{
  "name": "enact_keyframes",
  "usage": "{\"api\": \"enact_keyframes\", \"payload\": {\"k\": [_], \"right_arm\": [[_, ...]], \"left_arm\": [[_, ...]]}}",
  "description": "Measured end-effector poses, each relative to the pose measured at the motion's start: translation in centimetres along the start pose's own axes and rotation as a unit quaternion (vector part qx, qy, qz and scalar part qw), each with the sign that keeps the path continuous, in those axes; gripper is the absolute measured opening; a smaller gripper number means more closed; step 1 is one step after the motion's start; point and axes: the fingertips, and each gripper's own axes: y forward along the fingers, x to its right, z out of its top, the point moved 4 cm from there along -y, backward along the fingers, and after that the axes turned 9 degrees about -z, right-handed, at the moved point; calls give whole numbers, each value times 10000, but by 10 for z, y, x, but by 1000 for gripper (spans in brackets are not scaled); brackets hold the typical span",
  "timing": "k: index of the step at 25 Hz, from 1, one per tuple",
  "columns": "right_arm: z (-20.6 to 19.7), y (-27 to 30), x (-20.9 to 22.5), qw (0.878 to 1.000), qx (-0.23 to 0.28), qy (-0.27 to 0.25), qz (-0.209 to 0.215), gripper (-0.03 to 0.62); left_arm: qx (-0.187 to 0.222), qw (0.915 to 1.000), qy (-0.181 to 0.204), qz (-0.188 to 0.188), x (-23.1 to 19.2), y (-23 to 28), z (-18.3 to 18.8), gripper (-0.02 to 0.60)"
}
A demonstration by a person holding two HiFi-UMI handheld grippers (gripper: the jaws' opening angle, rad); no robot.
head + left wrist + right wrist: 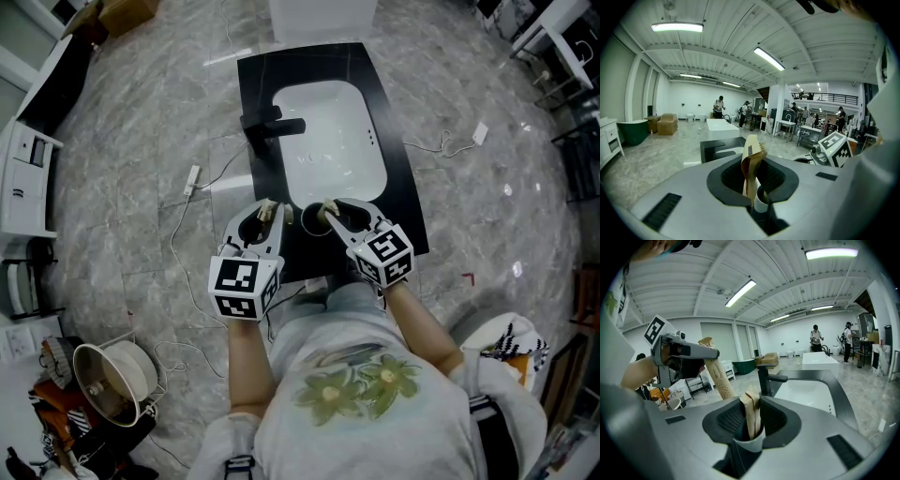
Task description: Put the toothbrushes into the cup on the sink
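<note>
A black sink counter [398, 202] holds a white basin [328, 141]. A cup [309, 220] stands at its near edge, between my two grippers. My left gripper [262, 208] is shut on a brown paper-wrapped toothbrush [267, 212], held upright to the left of the cup. In the left gripper view that toothbrush [752, 159] stands between the jaws of the left gripper [752, 176]. My right gripper [330, 211] is shut on a second wrapped toothbrush [751, 411]. Its lower end sits inside the white cup [749, 440]. The right gripper view also shows the left gripper [684, 355] with its toothbrush [717, 376].
A black faucet [267, 125] stands left of the basin. Cables and a white power strip [192, 178] lie on the marble floor. A white cabinet [23, 178] is at the far left, and a round pale bucket [108, 375] is near my feet. People stand far back.
</note>
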Motion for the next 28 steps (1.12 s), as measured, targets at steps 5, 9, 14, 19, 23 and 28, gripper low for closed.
{"api": "enact_keyframes", "payload": {"k": [5, 9, 14, 19, 23, 28], "right_arm": [[-6, 2, -1, 9999, -124, 31, 27, 87], [-11, 3, -3, 9997, -215, 50, 48, 98], [-12, 4, -1, 9996, -262, 60, 11, 131], [-9, 2, 1, 9997, -198, 36, -123, 158], [-3, -1, 2, 9998, -117, 46, -148, 163], [13, -5, 3, 9997, 124, 61, -179, 163]], "left_arm": [[13, 10000, -14, -6, -1, 0, -1, 59], [8, 10000, -19, -14, -1, -2, -3, 60], [5, 10000, -23, -31, -1, 1, -3, 60], [19, 10000, -8, -45, -1, 0, -4, 60], [90, 9999, 20, -58, 0, -3, 1, 60], [150, 9998, 49, -79, -1, -4, 5, 60]]}}
